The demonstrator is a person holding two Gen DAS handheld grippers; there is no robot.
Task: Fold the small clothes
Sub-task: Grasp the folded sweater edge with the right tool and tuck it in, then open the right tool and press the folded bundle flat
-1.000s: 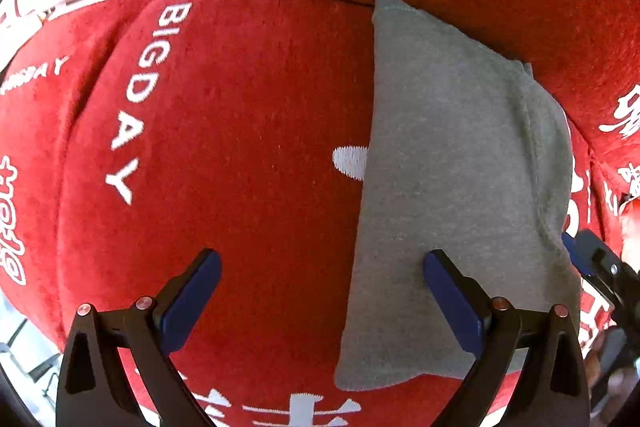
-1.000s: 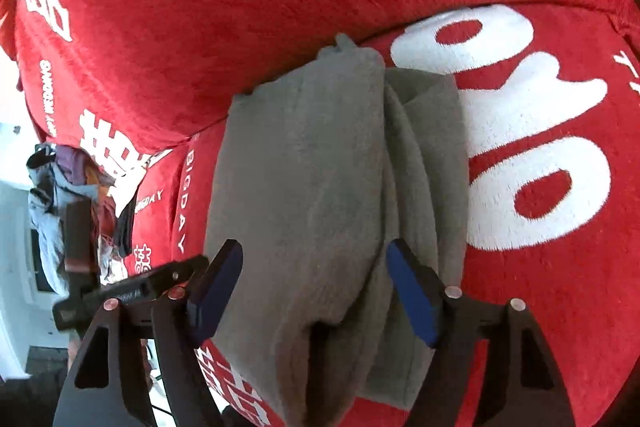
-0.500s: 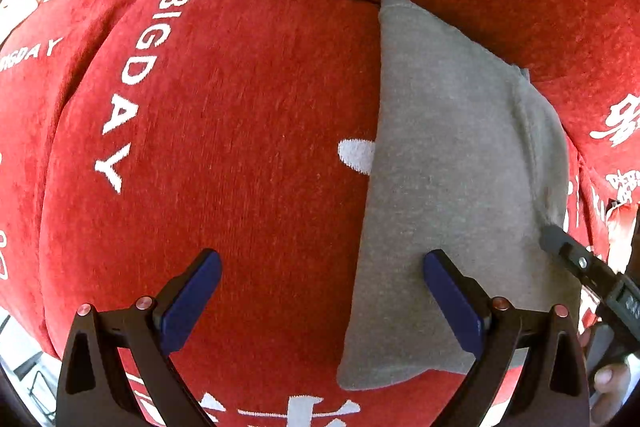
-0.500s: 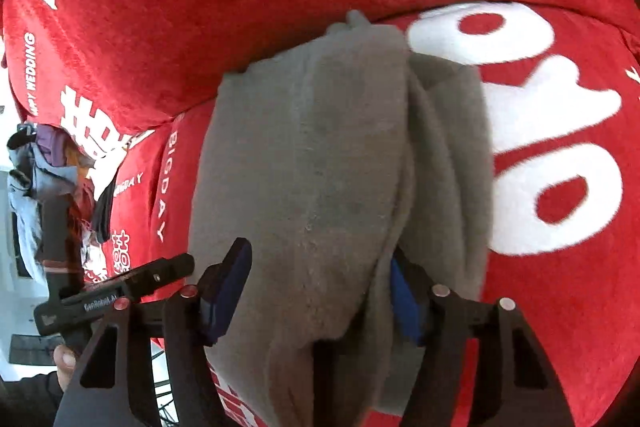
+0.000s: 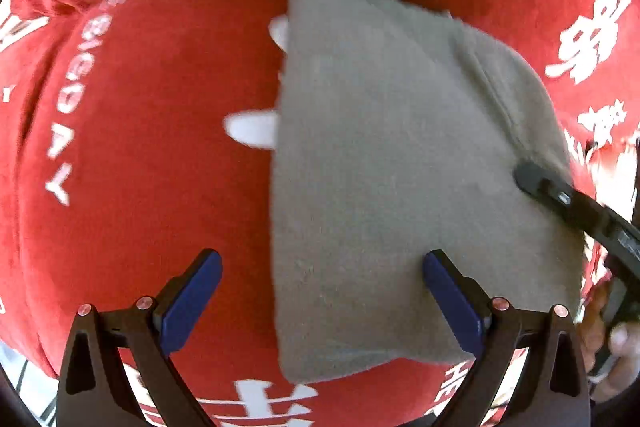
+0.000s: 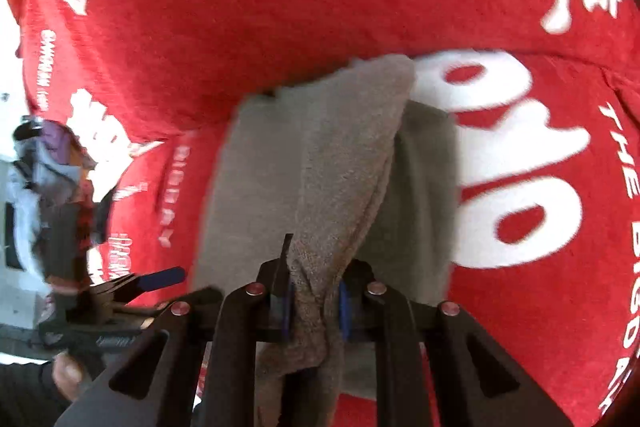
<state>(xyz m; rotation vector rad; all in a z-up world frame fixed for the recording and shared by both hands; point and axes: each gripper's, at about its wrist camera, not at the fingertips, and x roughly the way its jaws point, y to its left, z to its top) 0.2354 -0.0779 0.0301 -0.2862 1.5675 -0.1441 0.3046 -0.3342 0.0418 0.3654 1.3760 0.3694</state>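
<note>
- The left tongs [image 5: 322, 301], black-framed with blue pads, stand released over the red plush sofa cover with white lettering [image 5: 152, 147]; they have slid towards the cloth since a second ago, and the cloth's left edge now lies between the pads, neither of them pressing on it.
- The folded grey fleece garment [image 5: 400, 187] lies flat on the seat cushion, its far corner against the backrest.
- The right tongs [image 6: 314, 305] have just been closing and are now clenched on a bunched-up ridge of the garment's right-hand fold; a second ago they stood wide astride it.
- Counted: one garment, two tongs, two blue pads on each.
- Both views are motion-blurred. The garment's near edge is hidden behind the right tongs' frame, and a heap of mixed clothes [image 6: 52, 187] at that view's left edge is too smeared to sort out.
</note>
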